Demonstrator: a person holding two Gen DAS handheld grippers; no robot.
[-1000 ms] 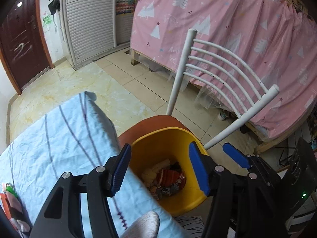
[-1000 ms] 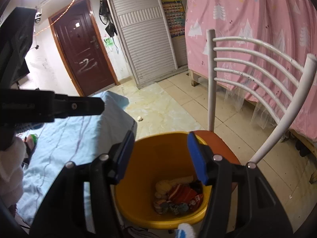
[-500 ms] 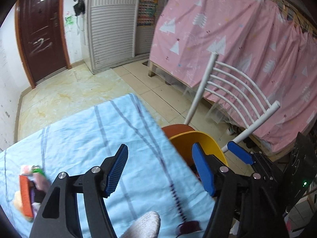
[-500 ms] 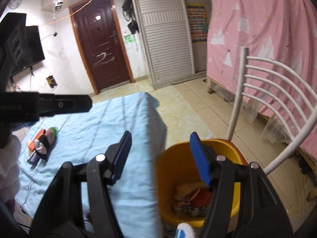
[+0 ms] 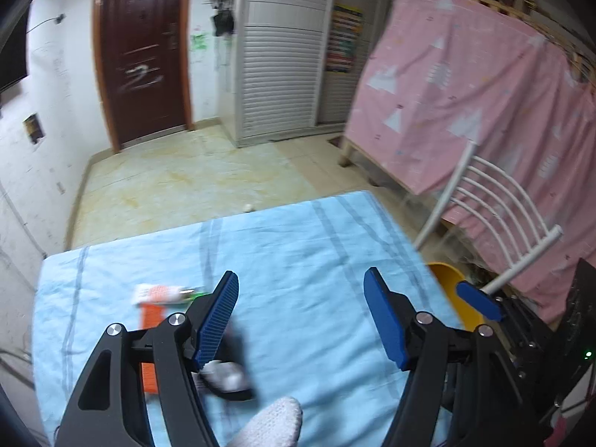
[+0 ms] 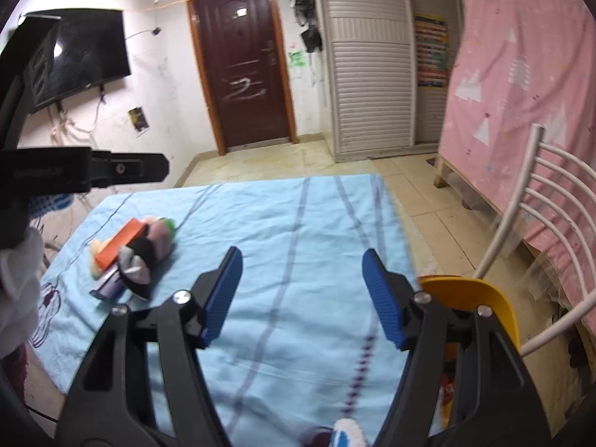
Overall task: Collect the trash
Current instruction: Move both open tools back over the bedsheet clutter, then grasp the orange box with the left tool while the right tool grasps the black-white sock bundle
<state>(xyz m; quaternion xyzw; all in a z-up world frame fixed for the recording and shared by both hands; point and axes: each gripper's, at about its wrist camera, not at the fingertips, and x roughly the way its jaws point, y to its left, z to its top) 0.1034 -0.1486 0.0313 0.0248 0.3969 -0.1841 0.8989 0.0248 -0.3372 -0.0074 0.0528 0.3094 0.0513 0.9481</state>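
Both sets of jaws are empty and opening, which suits a reach for the next piece: the left gripper [image 5: 300,311] and the right gripper [image 6: 301,290] each hang over the blue-clothed bench [image 6: 298,223], blue pads spread with only cloth showing between them. Taking the yellow bin [image 6: 480,298] as the landmark, it stands just off the bench's right edge on the seat of the white chair [image 6: 551,201], probably set there so that pieces can be dropped in without a long carry; scraps show low inside it. The remaining trash pile [image 6: 130,257], an orange box, a dark wrapper and some pale crumpled pieces, lies well apart from the bin, at the bench's far left side, just beside the left gripper's left pad in the left wrist view. Compared with a second ago, when both cameras looked straight down into the bin, the views now face across the bench toward the pile, and both pairs of jaws stand wider. Beyond the bin hangs a pink curtain [image 5: 465,93].
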